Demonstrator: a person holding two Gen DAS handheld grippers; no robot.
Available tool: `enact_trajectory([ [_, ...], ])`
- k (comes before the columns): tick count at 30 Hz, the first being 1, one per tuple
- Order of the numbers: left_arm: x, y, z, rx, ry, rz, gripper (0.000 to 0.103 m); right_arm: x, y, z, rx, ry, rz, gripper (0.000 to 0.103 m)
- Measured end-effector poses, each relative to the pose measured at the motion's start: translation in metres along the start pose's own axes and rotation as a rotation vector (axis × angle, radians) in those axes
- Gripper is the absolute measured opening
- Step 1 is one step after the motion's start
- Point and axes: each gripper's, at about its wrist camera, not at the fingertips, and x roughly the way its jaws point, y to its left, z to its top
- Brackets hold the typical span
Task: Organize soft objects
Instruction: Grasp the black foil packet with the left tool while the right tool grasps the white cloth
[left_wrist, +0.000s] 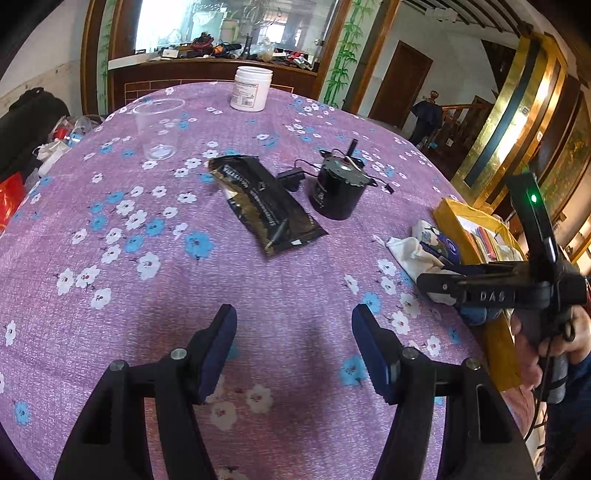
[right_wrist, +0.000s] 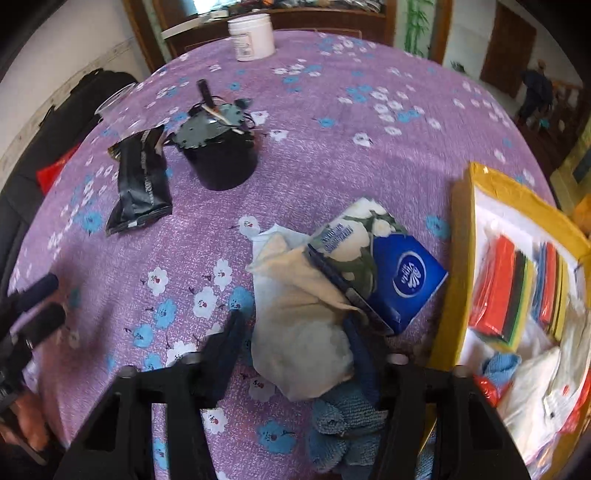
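Now, left gripper (left_wrist: 293, 350): fingers apart over bare tablecloth (left_wrist: 147, 314).
Right gripper (right_wrist: 295, 354): fingers seemingly clamped on cream cloth (right_wrist: 295, 317), beside tissue pack (right_wrist: 388, 273).

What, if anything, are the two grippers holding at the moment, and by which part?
Left gripper: nothing, open over bare tablecloth. Right gripper: straddles the cream cloth at its near end; actual grip cannot be told.

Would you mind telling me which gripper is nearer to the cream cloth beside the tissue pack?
Right. The right gripper has its fingers on either side of the cream cloth; the left gripper hangs over bare tablecloth, well away from it.
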Motion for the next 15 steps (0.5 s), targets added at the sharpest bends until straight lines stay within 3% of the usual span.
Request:
enact_trajectory([
  [2,-0.001,0.003,0.001,-0.011,0.003,-0.001,0.064,-0.005,0.0,-0.002,0.009,-0.01,0.032,0.015],
  [7,-0.002,0.01,0.011,-0.034,0.007,0.02,0.064,-0.046,0.028,-0.02,-0.038,-0.139,0.208,0.015],
  [15,0.006,0.012,0.052,-0.106,0.013,0.067,0.064,-0.077,0.037,-0.053,-0.021,-0.286,0.265,0.015],
])
